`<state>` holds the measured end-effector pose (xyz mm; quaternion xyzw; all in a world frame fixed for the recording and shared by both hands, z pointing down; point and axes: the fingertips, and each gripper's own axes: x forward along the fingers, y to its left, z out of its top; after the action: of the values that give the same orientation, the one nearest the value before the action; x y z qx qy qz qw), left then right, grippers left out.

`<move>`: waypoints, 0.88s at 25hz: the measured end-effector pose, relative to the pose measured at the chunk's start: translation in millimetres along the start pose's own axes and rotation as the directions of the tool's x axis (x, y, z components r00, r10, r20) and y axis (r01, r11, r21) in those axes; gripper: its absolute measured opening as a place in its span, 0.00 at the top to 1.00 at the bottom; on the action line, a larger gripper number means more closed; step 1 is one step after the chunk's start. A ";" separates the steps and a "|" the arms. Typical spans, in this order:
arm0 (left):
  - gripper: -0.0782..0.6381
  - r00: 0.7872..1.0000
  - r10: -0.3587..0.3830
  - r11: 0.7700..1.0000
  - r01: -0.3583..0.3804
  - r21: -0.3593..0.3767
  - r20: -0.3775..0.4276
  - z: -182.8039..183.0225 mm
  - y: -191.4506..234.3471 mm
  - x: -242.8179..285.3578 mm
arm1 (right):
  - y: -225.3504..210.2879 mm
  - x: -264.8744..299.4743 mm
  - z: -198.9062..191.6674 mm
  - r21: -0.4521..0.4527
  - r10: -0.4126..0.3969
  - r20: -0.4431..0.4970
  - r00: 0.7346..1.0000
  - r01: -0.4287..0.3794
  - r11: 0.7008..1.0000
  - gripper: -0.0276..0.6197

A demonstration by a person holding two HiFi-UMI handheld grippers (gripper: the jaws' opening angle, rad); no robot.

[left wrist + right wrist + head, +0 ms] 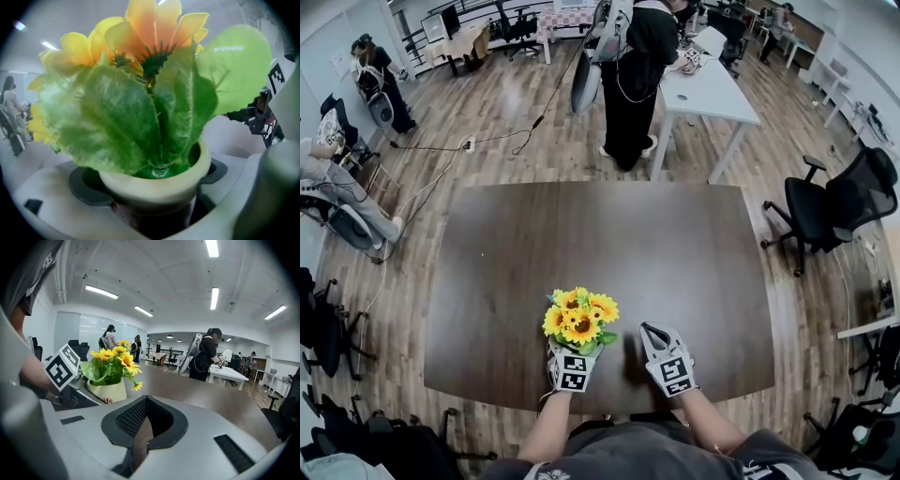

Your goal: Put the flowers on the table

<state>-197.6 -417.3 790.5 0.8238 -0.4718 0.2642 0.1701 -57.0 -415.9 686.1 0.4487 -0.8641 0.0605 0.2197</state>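
Dark wood table: head view; flowers by its near edge, left of centre.
Left gripper: at the table's near edge, under the blooms.
Cream pot: left gripper view; clamped between both jaws, with leaves above it.
Right gripper: right gripper view; jaws almost together, empty, over the table's near edge, flowers to its left.

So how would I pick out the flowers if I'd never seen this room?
Find the big dark table mid-office. At its near edge the left claw grips a cream pot of yellow sunflowers with green leaves. Nothing else there is colourful; the right claw beside it is empty.
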 end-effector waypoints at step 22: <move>0.13 0.999 0.042 0.999 -0.042 0.018 -0.009 -11.6 4.9 14.6 | -1.3 8.4 -1.1 -0.016 0.022 -0.004 1.000 -0.022 1.000 0.92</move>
<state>-199.0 -423.6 808.7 0.8139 -0.4857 0.2760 0.1595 -59.9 -422.6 690.6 0.4374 -0.8690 0.0570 0.2243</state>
